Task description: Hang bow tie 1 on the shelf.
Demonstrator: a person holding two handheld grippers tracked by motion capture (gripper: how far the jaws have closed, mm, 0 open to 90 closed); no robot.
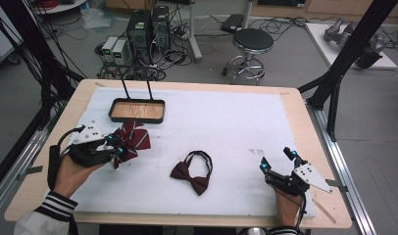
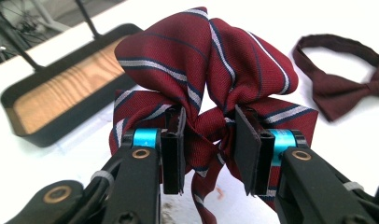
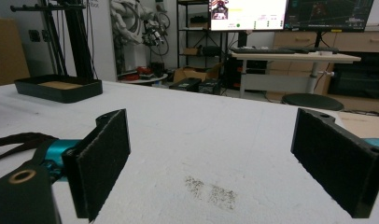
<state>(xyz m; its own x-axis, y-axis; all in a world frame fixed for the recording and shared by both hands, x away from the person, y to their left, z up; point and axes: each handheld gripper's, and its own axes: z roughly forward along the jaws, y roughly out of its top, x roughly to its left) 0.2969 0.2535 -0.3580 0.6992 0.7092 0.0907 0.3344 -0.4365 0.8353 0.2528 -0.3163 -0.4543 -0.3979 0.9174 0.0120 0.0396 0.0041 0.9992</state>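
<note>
Your left gripper (image 2: pixel 206 144) is pinched on the striped bow tie (image 2: pixel 211 70) — both black pads press into the gathered knot at its centre, and the fabric bunches between them. The tie is woven burgundy cloth with thin white and navy diagonal stripes; its two upper loops puff out above the jaws, the tails hang below. In the high view the left gripper (image 1: pixel 116 145) holds this tie (image 1: pixel 132 137) at the left of the white foam mat (image 1: pixel 226 117), just in front of the black tray (image 1: pixel 137 110).

The tray is a shallow rounded rectangle with a wood-grain floor and two thin black rods rising from its far edge.

Your right gripper (image 3: pixel 211 158) is spread wide, holding nothing — the rough, foam-like pads stand well apart over bare mat with a small grey smudge. It (image 1: pixel 278 159) rests at the mat's right front.

A plain dark maroon bow tie (image 1: pixel 193 171) with a looped black strap lies flat near mid-mat, well apart from both grippers.
</note>
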